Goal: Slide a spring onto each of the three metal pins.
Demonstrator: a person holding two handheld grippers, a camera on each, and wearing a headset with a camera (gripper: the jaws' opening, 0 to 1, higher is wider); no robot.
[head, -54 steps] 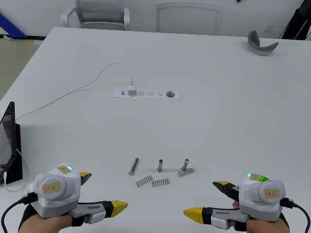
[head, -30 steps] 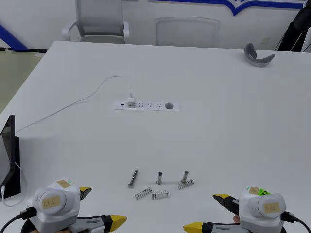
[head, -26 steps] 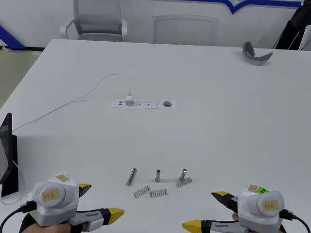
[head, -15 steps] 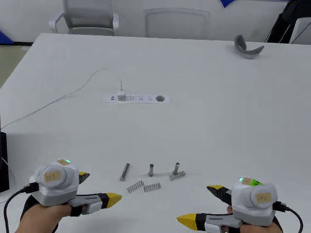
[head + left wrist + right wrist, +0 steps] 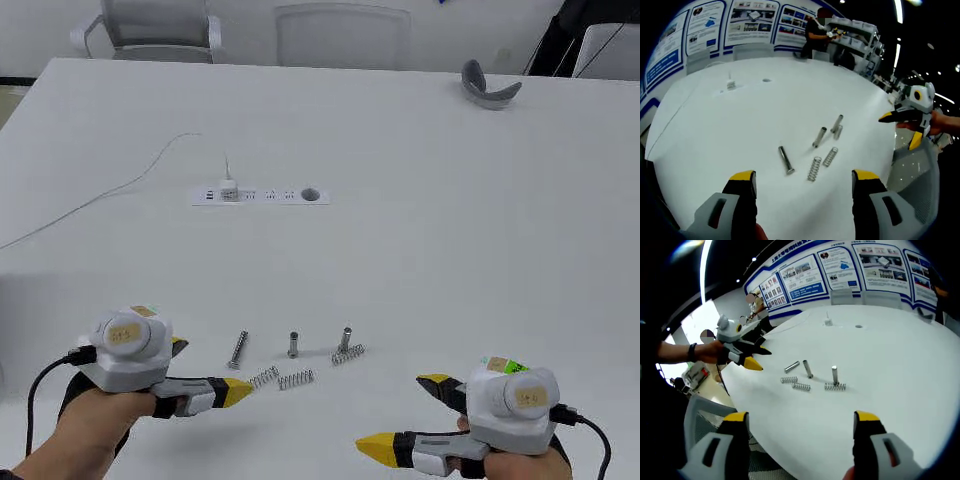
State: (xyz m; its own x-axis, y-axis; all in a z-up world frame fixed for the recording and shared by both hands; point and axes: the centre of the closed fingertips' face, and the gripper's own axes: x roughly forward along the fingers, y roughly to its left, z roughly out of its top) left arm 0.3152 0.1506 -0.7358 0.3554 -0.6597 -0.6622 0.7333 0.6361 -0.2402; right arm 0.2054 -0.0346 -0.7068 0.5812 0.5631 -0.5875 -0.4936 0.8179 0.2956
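left gripper [image 5: 207, 368] and right gripper [image 5: 405, 415] flank the parts, jaws wide apart and empty, prob. so each can take one piece. 3 pins [image 5: 293, 344] + 3 springs [image 5: 296, 379] sit loose on the table [image 5: 450, 230] btwn them, no spring on a pin yet.

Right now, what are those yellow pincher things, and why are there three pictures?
A person holds a tool in each hand: the left gripper and the right gripper. Both are open and hold nothing. The wide picture comes from a camera on the person's head; each round picture comes from a camera riding on one gripper, looking along its yellow-tipped jaws. On the white table are three metal pins and three springs. Farther back sits a power strip.
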